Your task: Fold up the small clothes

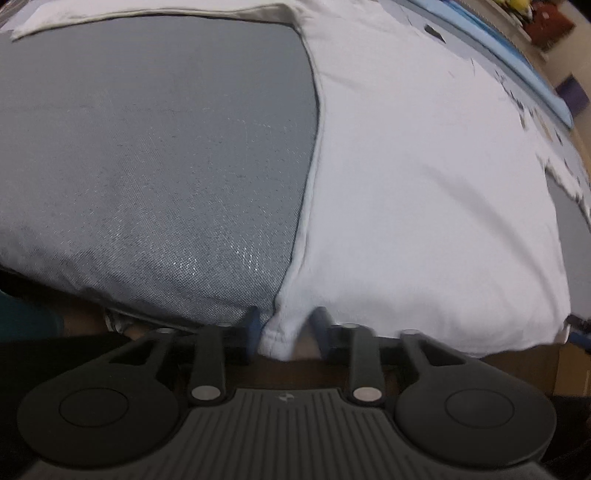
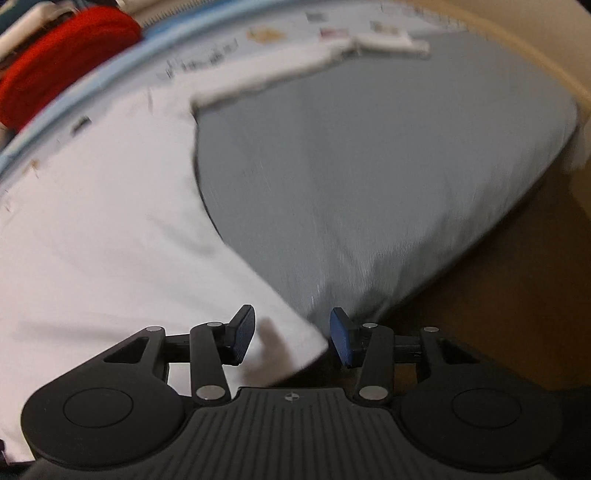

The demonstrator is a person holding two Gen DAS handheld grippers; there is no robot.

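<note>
A white garment [image 1: 424, 184] lies spread flat on a grey padded surface [image 1: 147, 166], covering its right half in the left wrist view. My left gripper [image 1: 286, 325] is shut on the garment's near hem corner, which bunches up between the blue pads. In the right wrist view the same white garment [image 2: 92, 221] fills the left side, with the grey surface [image 2: 369, 166] to its right. My right gripper [image 2: 291, 338] stands open. The garment's near corner lies between its fingers [image 2: 242, 334] and neither pad presses on it.
A strip of white cloth [image 1: 147, 18] runs along the far edge of the grey surface. A light-blue border [image 1: 517, 62] lies beyond the garment, and something red [image 2: 62, 55] sits past it. Brown floor [image 2: 517, 295] shows off the pad's right edge.
</note>
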